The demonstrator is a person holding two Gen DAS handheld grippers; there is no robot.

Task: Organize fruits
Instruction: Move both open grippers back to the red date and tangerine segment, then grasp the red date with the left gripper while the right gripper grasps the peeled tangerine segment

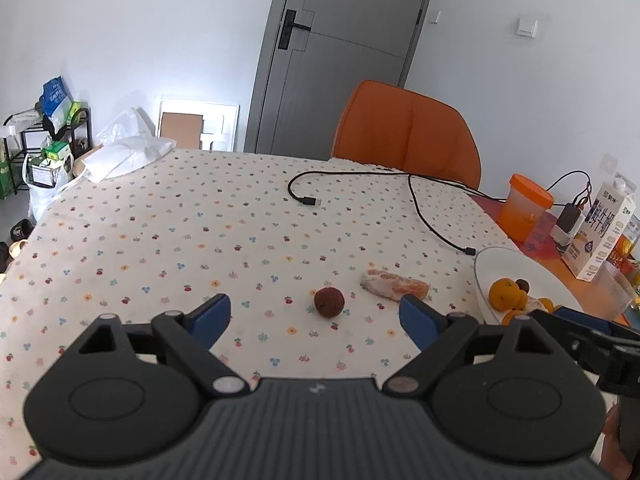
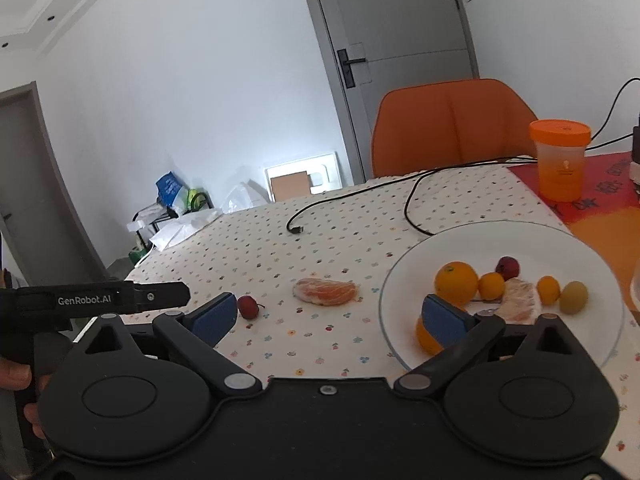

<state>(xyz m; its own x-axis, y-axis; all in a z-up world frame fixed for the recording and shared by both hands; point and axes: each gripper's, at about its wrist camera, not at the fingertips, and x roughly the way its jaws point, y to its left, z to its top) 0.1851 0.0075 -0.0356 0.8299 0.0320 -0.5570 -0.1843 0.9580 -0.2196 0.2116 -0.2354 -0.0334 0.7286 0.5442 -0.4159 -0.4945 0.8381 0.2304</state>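
Observation:
A small dark red fruit (image 1: 329, 302) lies on the dotted tablecloth, just ahead of my open left gripper (image 1: 316, 322) and between the lines of its blue fingers. A peeled orange piece (image 1: 395, 285) lies a little to its right. In the right wrist view the same red fruit (image 2: 248, 306) sits by the left finger of my open right gripper (image 2: 328, 316), with the peeled piece (image 2: 326, 291) ahead of the jaws. The white plate (image 2: 560, 240) on the right holds oranges (image 2: 456, 282), a small red fruit (image 2: 507, 267), a yellowish one and another peeled piece. Nothing is held.
A black cable (image 1: 420, 208) runs across the far side of the table. An orange chair (image 1: 408, 132) stands behind it. An orange-lidded cup (image 2: 560, 160), a milk carton (image 1: 604, 232) and a clear cup stand at the right. A white bag (image 1: 124, 156) lies at the far left corner.

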